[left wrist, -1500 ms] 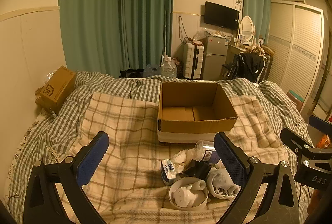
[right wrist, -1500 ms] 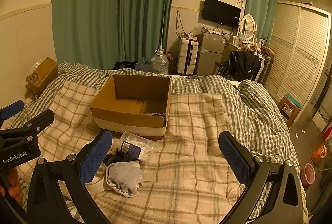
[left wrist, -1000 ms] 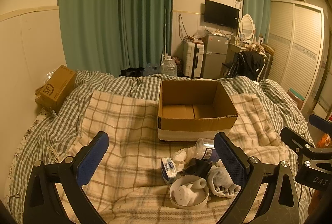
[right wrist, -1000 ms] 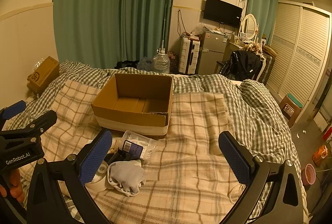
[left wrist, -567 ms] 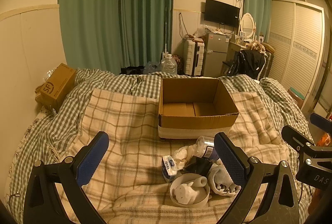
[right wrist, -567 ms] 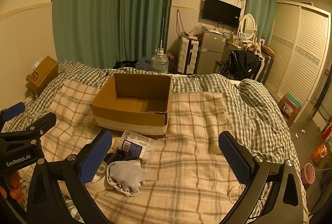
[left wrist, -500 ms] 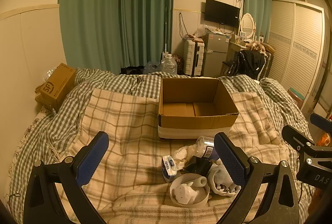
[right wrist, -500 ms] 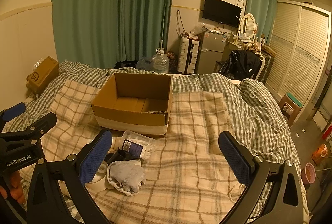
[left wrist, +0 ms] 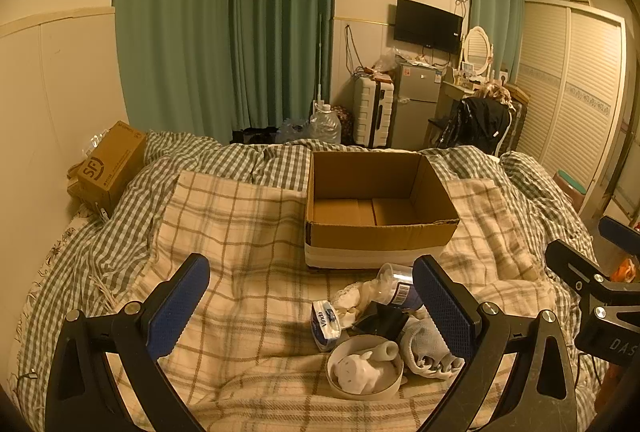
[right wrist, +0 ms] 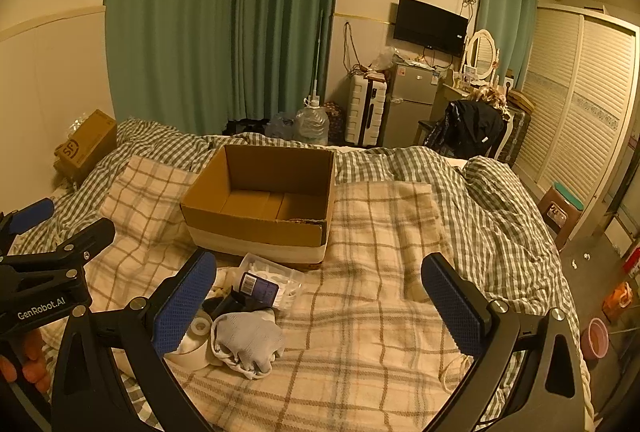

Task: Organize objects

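pile: a little heap of loose stuff sits on the plaid blanket (left wrist: 248, 232) just in front of the cardboard box (left wrist: 380, 232). In it there's a white bowl (left wrist: 365, 372) with something small and white inside, a tissue pack (left wrist: 325, 320), a plastic bottle (left wrist: 396, 286) lying on its side, something black I can't make out, and a grey-white glove (right wrist: 248, 340).
box: open top, looks empty, so I'd guess nothing is sorted yet and everything goes in there.
left gripper (left wrist: 312, 304): jaws spread wide, holding nothing, hovering above the blanket. The pile sits ahead of it and toward its right finger, with the bowl nearest.
right gripper (right wrist: 320, 300): also wide open and empty. The pile is off by its left finger, and there's only bare blanket between the jaws.
who's closer: the left one, I think. The bowl and tissue pack lie nearly between its fingers, while the right one would have to swing left.
bottle axis: roughly pointing from the pile toward the box, so a grab across it looks easiest.
room: green curtains (left wrist: 224, 24) and a wardrobe (right wrist: 576, 120) behind the bed, not involved.
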`<state>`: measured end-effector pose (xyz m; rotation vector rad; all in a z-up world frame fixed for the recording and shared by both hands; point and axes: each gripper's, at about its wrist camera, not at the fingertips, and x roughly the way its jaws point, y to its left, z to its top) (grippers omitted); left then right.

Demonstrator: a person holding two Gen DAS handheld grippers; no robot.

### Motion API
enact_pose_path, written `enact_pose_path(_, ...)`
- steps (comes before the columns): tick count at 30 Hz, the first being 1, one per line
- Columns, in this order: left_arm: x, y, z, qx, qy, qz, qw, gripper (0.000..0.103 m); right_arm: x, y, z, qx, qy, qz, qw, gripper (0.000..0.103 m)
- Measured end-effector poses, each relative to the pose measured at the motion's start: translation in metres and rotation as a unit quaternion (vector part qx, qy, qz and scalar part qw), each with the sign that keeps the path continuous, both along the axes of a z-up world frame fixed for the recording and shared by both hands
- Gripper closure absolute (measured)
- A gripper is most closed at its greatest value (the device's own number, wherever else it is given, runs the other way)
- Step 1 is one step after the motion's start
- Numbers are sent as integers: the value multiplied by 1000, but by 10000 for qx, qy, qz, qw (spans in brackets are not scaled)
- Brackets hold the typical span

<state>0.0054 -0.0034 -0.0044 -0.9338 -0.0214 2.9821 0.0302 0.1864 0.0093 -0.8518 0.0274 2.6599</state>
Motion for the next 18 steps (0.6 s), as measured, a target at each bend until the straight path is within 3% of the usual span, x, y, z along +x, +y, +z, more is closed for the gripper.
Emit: enact_pose_path(18, -5, -2, -8, -22, -212, -208, 9996, 0, -4, -2, -4, -125, -57, 161, 9998, 0)
